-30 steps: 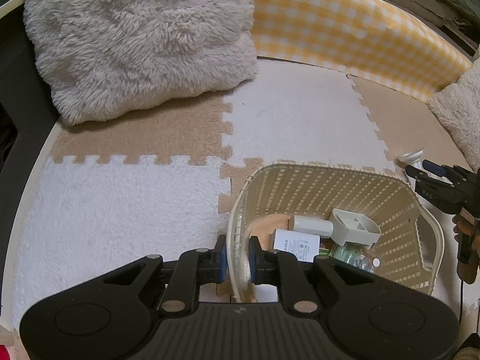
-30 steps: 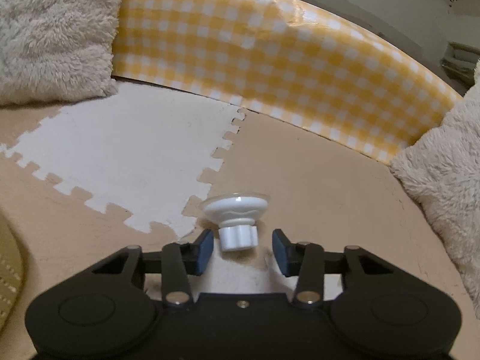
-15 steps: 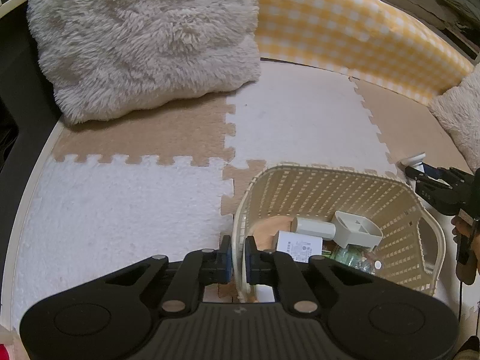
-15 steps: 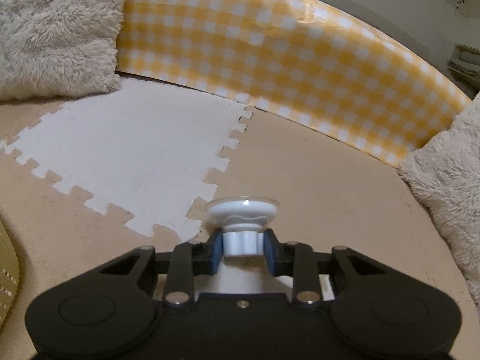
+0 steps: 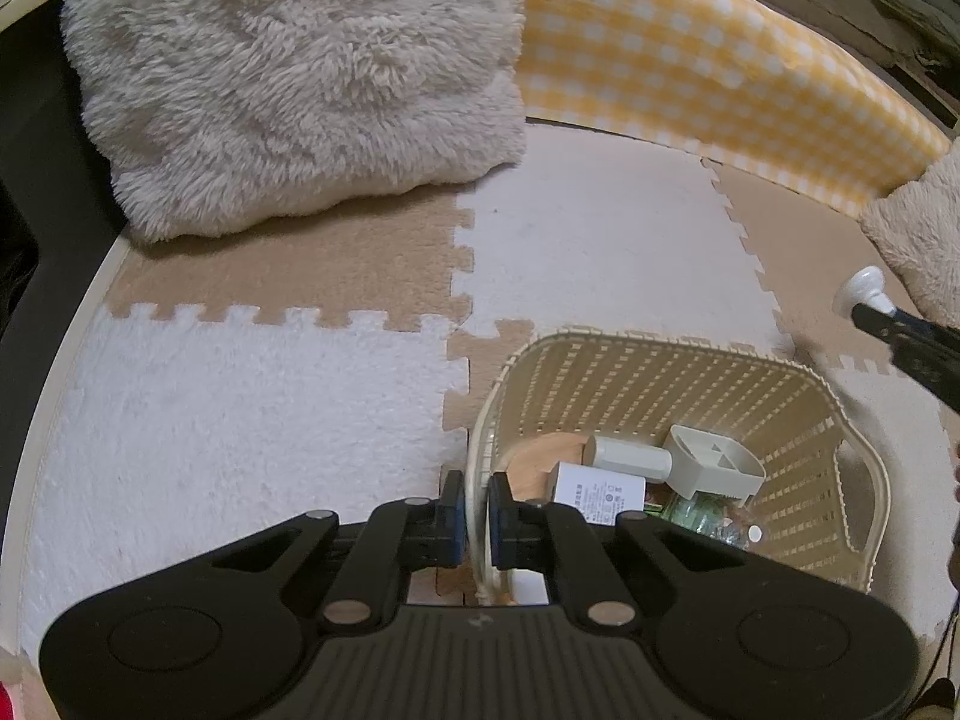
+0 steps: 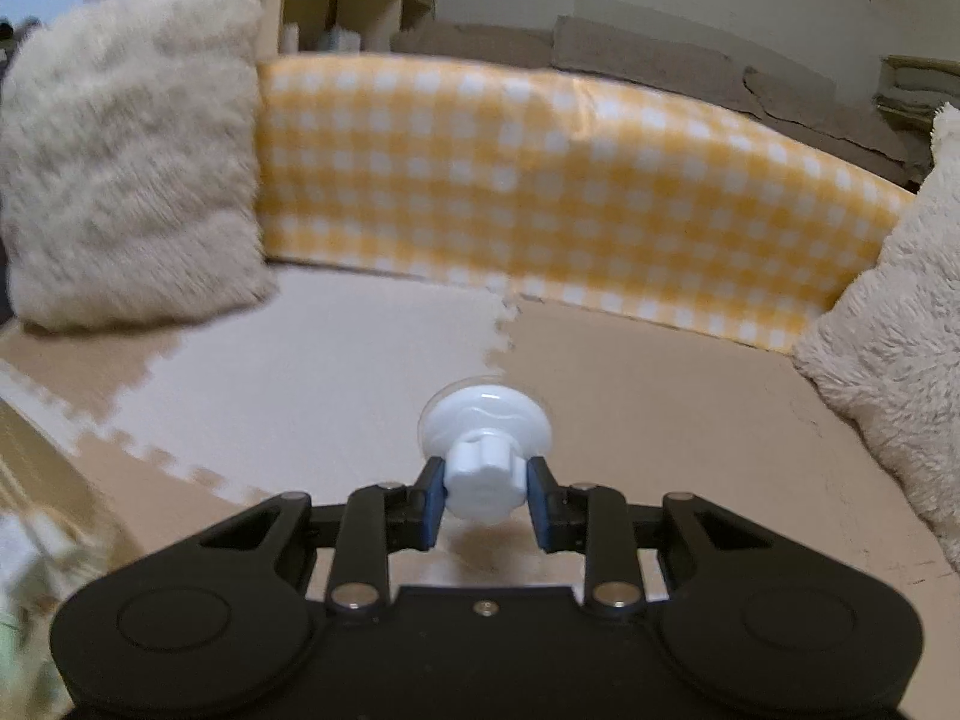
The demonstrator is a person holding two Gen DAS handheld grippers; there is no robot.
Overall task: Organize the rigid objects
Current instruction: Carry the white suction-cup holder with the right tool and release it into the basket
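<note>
A cream slatted basket [image 5: 672, 372] stands on the foam mat, and my left gripper [image 5: 476, 507] is shut on its near rim. Inside lie a white adapter box [image 5: 597, 492], a white cylinder [image 5: 630, 455], a grey divided tray [image 5: 714, 461] and a clear bottle [image 5: 708, 519]. My right gripper [image 6: 486, 495] is shut on the knob of a white suction cup [image 6: 486, 426], lifted off the mat. In the left wrist view that suction cup [image 5: 862, 288] hangs at the right gripper's tip [image 5: 882, 319], beyond the basket's far right corner.
Beige and white puzzle mats [image 5: 588, 240] cover the floor. A fluffy cushion [image 5: 300, 72] lies at the back left, another fluffy cushion [image 6: 900, 324] at the right. A yellow checked bolster [image 6: 540, 192] runs along the back edge.
My right gripper closed on the suction cup's knob and lifted it off the mat. My left gripper tightened on the basket rim and stayed in place.
</note>
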